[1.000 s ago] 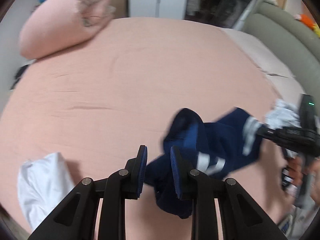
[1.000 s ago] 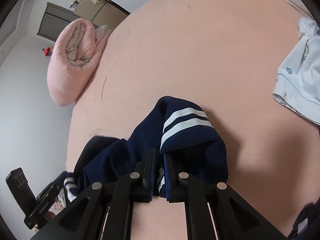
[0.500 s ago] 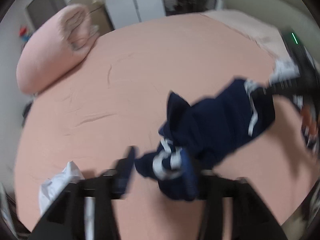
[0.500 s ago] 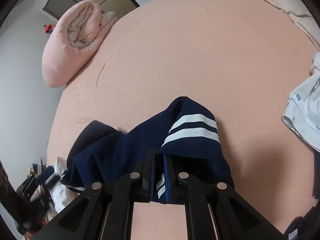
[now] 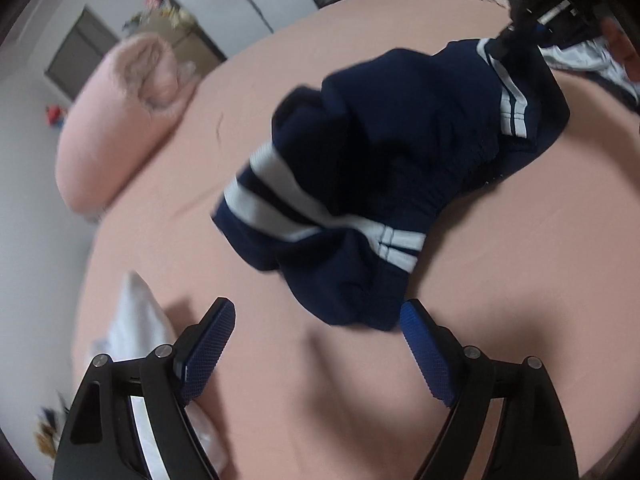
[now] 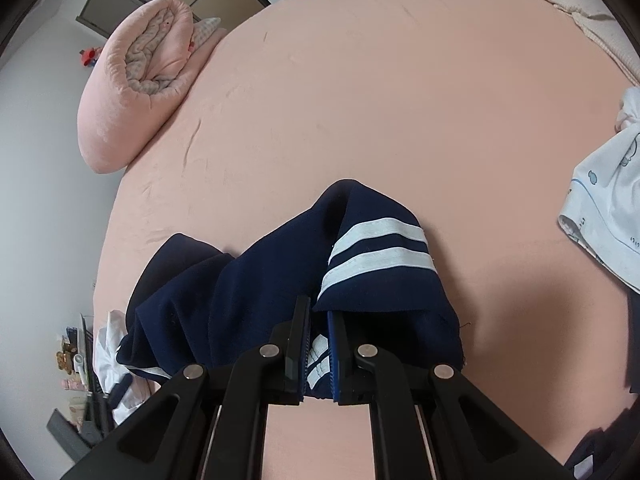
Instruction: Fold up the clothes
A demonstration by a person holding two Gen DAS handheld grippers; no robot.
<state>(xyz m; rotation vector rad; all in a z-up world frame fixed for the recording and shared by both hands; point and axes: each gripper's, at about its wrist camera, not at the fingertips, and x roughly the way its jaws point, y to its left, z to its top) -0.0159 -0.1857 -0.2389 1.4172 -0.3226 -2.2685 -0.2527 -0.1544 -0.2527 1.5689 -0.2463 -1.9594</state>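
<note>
Currently: soft, light navy white-striped fabric garment (image 6: 256,292), bunched on pink bed sheet (image 6: 380,100).
My right gripper (image 6: 318,346) is clamped on its striped edge; my left gripper (image 5: 316,344), jaws apart, should grab the opposite hem.

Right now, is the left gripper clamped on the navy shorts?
No. The left gripper is wide open, its blue pads apart with the navy shorts lying ahead, not between them.

Home bedroom: pink-sheeted bed (image 6: 400,100), rolled quilt (image 6: 136,84).
</note>
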